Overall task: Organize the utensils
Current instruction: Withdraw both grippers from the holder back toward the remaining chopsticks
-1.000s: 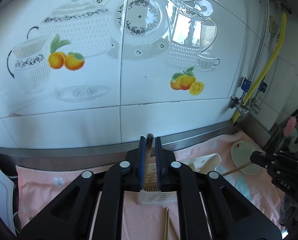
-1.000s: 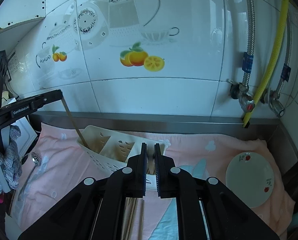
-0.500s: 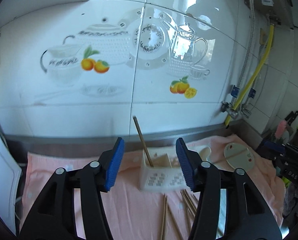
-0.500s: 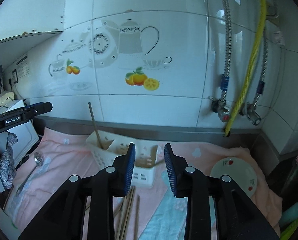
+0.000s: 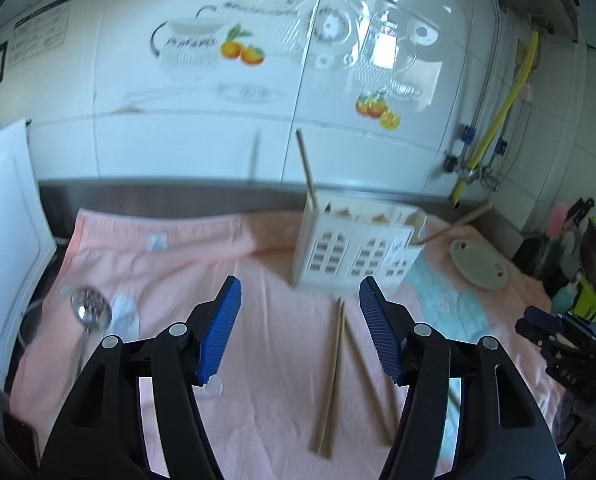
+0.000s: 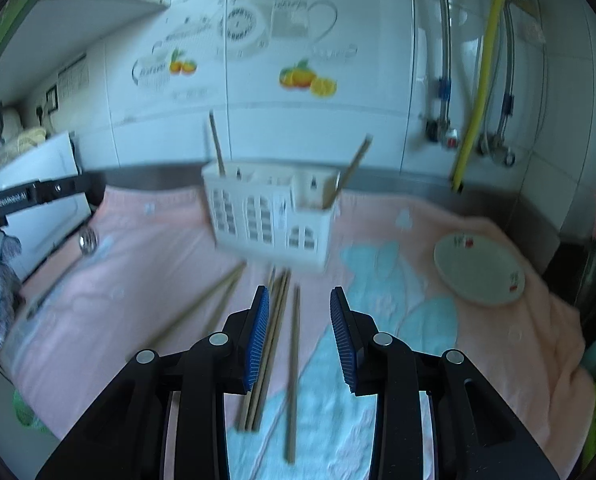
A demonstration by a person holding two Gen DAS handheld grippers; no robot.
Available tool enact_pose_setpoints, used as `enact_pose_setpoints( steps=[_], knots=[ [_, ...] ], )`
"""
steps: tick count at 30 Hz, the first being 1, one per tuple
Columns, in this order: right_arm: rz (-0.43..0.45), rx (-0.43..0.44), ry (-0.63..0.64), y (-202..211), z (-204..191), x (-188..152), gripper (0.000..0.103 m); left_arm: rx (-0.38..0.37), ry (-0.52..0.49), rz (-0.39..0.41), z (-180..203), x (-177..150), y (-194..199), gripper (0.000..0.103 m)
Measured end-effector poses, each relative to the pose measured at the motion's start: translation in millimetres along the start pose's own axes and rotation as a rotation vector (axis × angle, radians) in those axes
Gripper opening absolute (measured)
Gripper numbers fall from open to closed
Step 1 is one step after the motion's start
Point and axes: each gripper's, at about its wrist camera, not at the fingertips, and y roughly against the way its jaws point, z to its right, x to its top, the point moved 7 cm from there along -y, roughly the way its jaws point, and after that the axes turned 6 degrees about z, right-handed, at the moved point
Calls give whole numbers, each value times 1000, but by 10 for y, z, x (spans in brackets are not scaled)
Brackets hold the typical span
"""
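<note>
Grippers [image 5: 300, 330] [image 6: 298, 336] now empty; chopsticks [image 6: 217, 148] binned.

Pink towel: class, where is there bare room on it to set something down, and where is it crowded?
Free: the stretch between spoon and caddy; the blue print between chopsticks and plate. Crowded: in front of the caddy, where chopsticks lie.

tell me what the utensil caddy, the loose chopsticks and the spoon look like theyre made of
Utensil caddy: probably plastic, cream-white, with moulded arched cut-outs in its walls. Loose chopsticks: likely wood or bamboo, matte tan, no shine; blur hides any grain. Spoon: metal, probably steel, its bowl throwing bright mirror-like glints.
</note>
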Motion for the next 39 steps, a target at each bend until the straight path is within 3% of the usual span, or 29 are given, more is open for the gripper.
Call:
enact_pose_setpoints(
  steps=[9,15,21,39],
  knots=[
    [-98,17,-23,-216,-216,-767,30,19,43,-56,-149,-531,32,62],
    [-161,37,-27,-442,-314,-1021,21,35,66,-78,-267,-704,46,62],
    [-199,53,-35,-630,-339,-1125,14,46,74,-100,-345,-804,25,62],
    [-226,46,-58,-768,-272,-1171,11,44,97,-133,-425,-948,-53,62]
  ],
)
